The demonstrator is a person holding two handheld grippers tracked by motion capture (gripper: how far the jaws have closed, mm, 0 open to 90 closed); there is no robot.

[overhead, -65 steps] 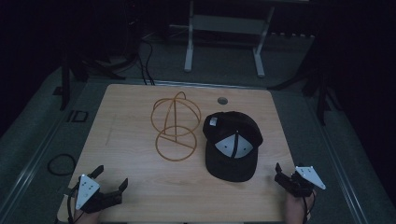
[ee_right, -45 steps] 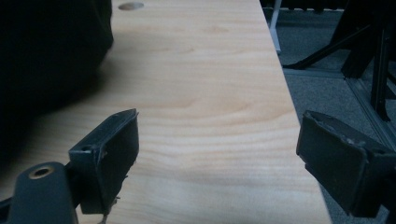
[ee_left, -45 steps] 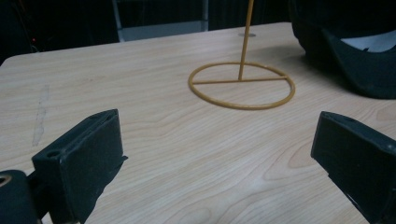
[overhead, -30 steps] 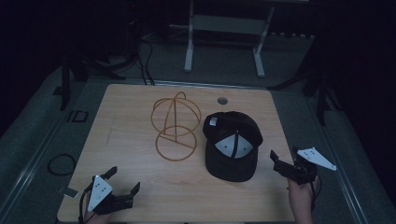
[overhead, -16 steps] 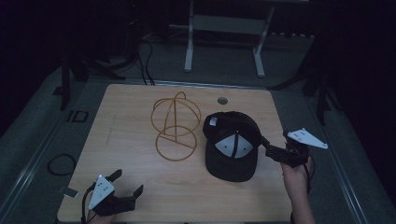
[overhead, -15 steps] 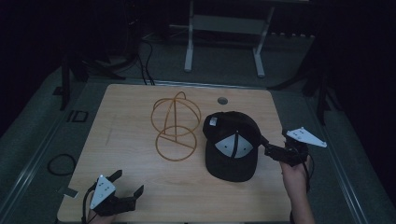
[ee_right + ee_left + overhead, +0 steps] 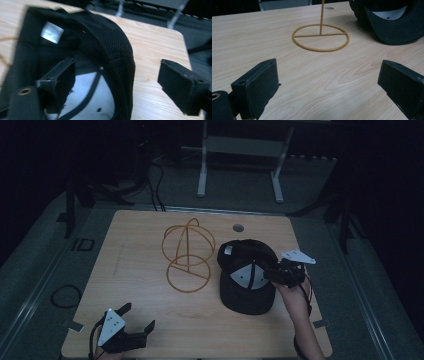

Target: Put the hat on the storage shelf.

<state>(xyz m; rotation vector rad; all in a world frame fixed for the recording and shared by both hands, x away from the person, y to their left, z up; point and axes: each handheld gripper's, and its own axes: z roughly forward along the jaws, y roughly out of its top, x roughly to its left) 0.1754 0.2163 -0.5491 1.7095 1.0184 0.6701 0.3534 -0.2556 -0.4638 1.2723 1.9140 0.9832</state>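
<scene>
Right tongs (image 7: 276, 275) straddle the rim of the upturned black cap (image 7: 247, 279) near the tabletop's (image 7: 140, 240) right edge, jaws just narrowing but not yet pinching. Left tongs (image 7: 137, 322) wait open by the near-left corner, facing the wire stand (image 7: 187, 255).

The left tool (image 7: 329, 87) hangs low over the wooden tabletop (image 7: 287, 50), its black jaws wide apart with nothing between them. Ahead stands a gold wire stand (image 7: 320, 37), and just right of it a black cap (image 7: 392, 22).
</scene>
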